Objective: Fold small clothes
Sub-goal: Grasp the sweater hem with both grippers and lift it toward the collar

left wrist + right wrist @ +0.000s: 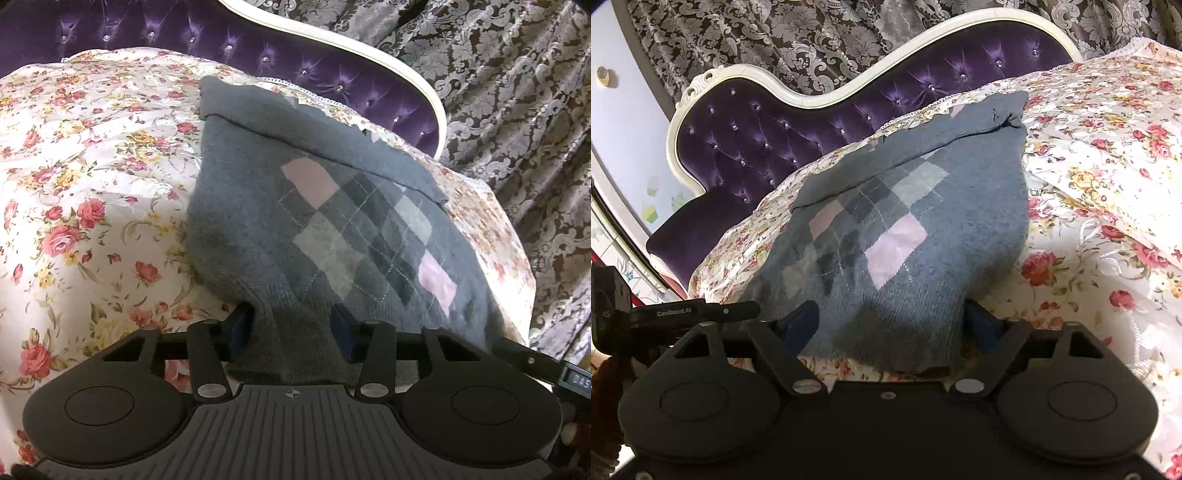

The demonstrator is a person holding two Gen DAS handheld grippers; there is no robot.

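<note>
Ribbed hem of the grey argyle sweater (pixel 295 236) is sitting right btwn both sets of jaws: left gripper (pixel 291 332) is grasping one bottom corner, right gripper (pixel 890 325) is grasping the other, blue pads pressing the knit from each side. Sweater is lying argyle-side up on the bed, over the floral bedspread (pixel 92 166), w/ its far part already turned over into a fold line across the top. Holding both hem corners at once is prob. meant to keep the edge taut & level so the bottom can be carried up evenly toward that fold. Both grippers are sitting low, nearly flat to the bed, pointing fwd along the garment toward the purple tufted headboard (pixel 757 129) & patterned curtain (pixel 517 92) behind; the left one is showing at the edge of the right view, so they're working side by side
</note>
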